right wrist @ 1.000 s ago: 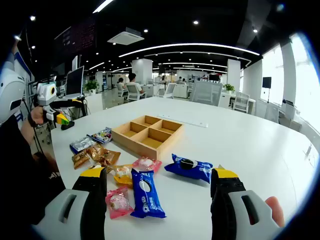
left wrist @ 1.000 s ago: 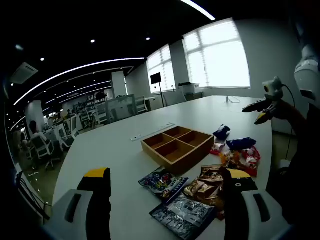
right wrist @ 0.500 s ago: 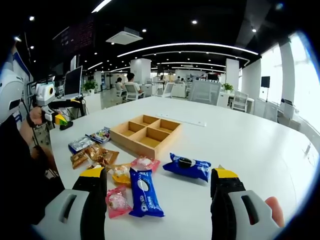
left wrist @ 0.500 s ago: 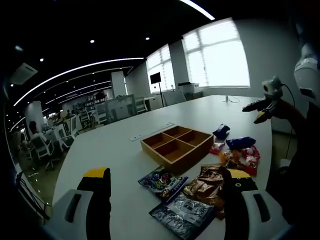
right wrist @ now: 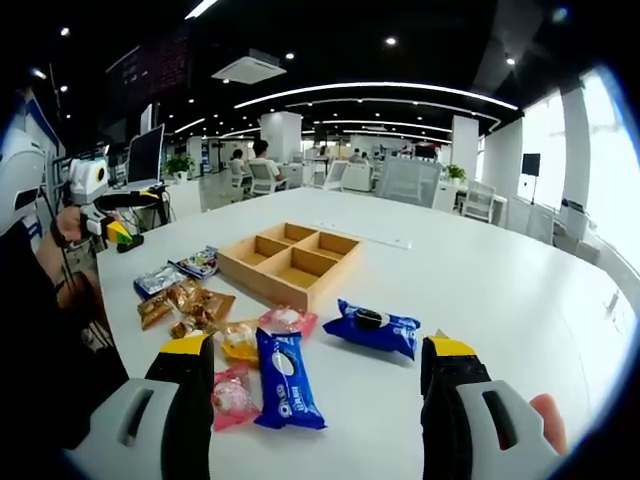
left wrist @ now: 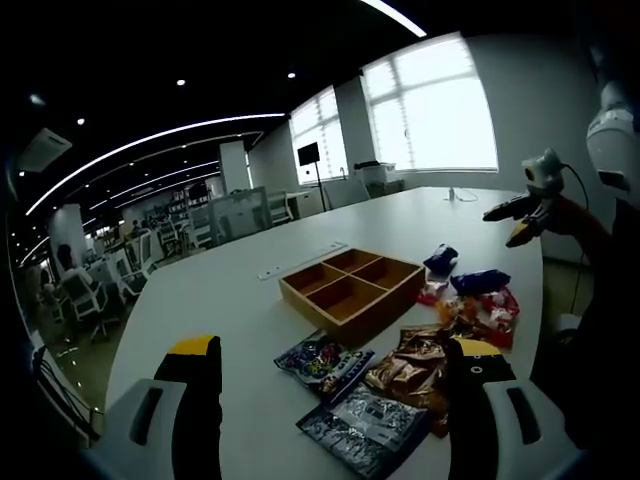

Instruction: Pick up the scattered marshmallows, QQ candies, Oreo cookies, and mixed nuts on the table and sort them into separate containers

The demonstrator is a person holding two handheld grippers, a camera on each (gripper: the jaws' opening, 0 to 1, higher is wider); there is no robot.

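1. since nothing is gripped yet, i hold my left gripper with jaws spread wide above the dark and brown snack packets, well short of the table.
2. the wooden tray sits just beyond the packets, all four compartments empty.
3. my right gripper is also wide open and holds nothing; the blue oreo packs lie between its jaws, so i judge one clean, centred pinch on a single pack works best.

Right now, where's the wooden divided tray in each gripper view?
Left gripper view: wooden tray sits right of centre, beyond the snack packets.
Right gripper view: the tray sits left of centre, behind the blue Oreo packs.
Shared landmark: the brown nut packets beside the tray.
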